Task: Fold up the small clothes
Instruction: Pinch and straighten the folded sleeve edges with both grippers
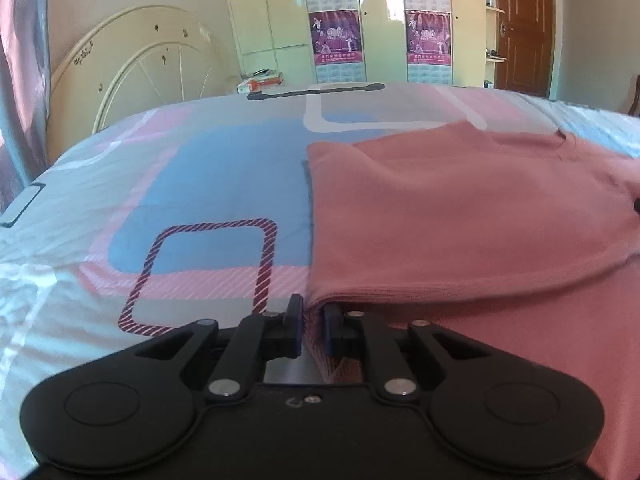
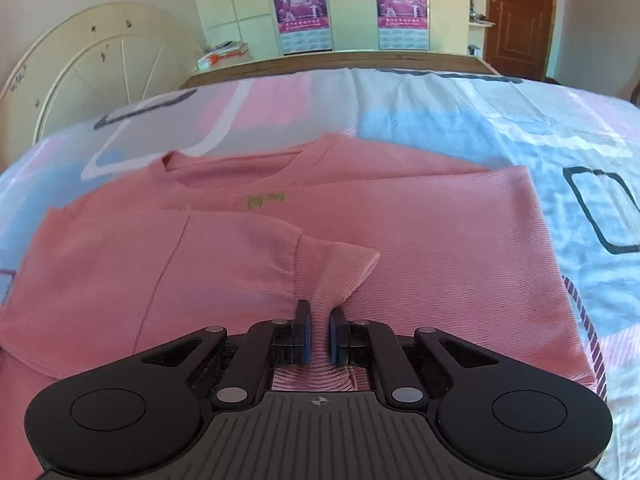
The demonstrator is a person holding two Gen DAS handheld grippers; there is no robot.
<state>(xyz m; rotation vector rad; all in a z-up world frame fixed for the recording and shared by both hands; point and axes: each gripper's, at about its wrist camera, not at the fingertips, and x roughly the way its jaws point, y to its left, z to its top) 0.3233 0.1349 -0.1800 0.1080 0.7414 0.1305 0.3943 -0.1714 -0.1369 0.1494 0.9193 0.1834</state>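
A small pink T-shirt (image 2: 420, 232) lies on a patterned bedsheet (image 2: 500, 128), its neckline at the far side. One side is folded over the body. My right gripper (image 2: 319, 328) is shut on a bunched pink sleeve end near the shirt's front middle. In the left wrist view the same shirt (image 1: 460, 216) fills the right half. My left gripper (image 1: 313, 326) is shut on the shirt's near left corner, at the folded edge, low over the sheet (image 1: 180, 200).
A cream round tabletop (image 1: 132, 68) leans on the wall at the far left. A wardrobe with purple posters (image 1: 340, 36) and a brown door (image 1: 524, 28) stand beyond the bed. A box (image 1: 260, 80) lies past the bed's far edge.
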